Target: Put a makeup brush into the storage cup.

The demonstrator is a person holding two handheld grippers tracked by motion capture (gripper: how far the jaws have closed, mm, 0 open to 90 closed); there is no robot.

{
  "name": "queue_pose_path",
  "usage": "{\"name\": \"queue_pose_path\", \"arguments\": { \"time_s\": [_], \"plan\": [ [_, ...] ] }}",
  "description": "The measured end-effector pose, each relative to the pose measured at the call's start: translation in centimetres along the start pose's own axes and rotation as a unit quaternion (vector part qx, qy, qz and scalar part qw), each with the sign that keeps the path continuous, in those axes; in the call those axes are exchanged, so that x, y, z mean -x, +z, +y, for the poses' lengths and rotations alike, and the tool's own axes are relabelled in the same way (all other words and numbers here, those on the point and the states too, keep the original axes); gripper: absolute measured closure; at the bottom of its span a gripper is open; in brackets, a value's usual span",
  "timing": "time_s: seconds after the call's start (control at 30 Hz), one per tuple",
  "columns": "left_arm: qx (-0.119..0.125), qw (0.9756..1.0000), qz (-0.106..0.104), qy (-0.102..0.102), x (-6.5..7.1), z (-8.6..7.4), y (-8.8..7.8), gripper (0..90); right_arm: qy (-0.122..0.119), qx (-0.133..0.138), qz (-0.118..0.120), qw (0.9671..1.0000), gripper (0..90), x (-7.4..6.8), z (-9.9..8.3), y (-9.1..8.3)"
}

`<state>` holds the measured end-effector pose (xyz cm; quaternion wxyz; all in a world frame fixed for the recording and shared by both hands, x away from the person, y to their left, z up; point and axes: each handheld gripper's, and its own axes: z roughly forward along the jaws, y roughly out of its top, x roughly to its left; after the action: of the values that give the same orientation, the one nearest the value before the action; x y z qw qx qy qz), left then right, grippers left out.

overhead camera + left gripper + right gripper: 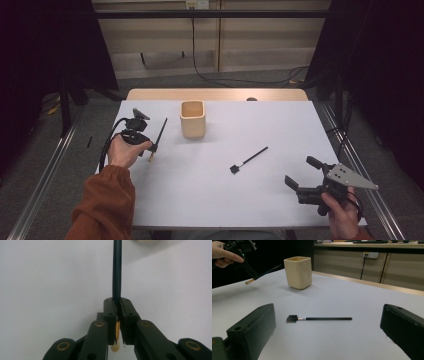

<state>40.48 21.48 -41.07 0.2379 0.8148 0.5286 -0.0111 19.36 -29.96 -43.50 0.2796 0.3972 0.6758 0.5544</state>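
Observation:
My left gripper (149,148) is shut on a thin black-handled brush (161,129) and holds it off the white table (280,125), left of a cream square cup (192,118). In the left gripper view the jaws (118,302) pinch the dark handle (117,270), with its gold ferrule and pale tip behind the pads. A second black brush (248,160) lies flat mid-table. My right gripper (299,171) stands open near the front right corner, its jaws wide apart (329,311) and pointing toward that lying brush (324,318), with nothing between them. The cup (298,272) stands upright beyond it.
The table's front edge runs just below the right hand. Metal rails flank the table on both sides. A wooden strip (215,94) borders the far edge, with cables on the floor behind.

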Motion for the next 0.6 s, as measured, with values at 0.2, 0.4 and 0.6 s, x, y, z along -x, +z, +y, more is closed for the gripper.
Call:
{"name": "queue_pose_path", "arguments": {
  "time_s": [0.2, 0.4, 0.6],
  "plan": [
    [0.050, 0.9987, -0.004, 0.010, 0.0, -0.6, -0.5, 84.6, -0.001, 0.001, 0.001, 1.0000, 0.0, 0.0, 0.0, 0.0],
    [0.081, 0.9966, -0.012, 0.008, 0.0, -0.9, -0.9, 84.6, 0.000, 0.000, 0.000, 1.0000, 0.0, 0.0, 0.0, 0.0],
    [0.119, 0.9925, -0.021, 0.019, 0.3, -1.1, -1.4, 84.6, -0.001, 0.001, 0.000, 1.0000, 0.0, 0.0, 0.0, 0.0]
  ]
}}
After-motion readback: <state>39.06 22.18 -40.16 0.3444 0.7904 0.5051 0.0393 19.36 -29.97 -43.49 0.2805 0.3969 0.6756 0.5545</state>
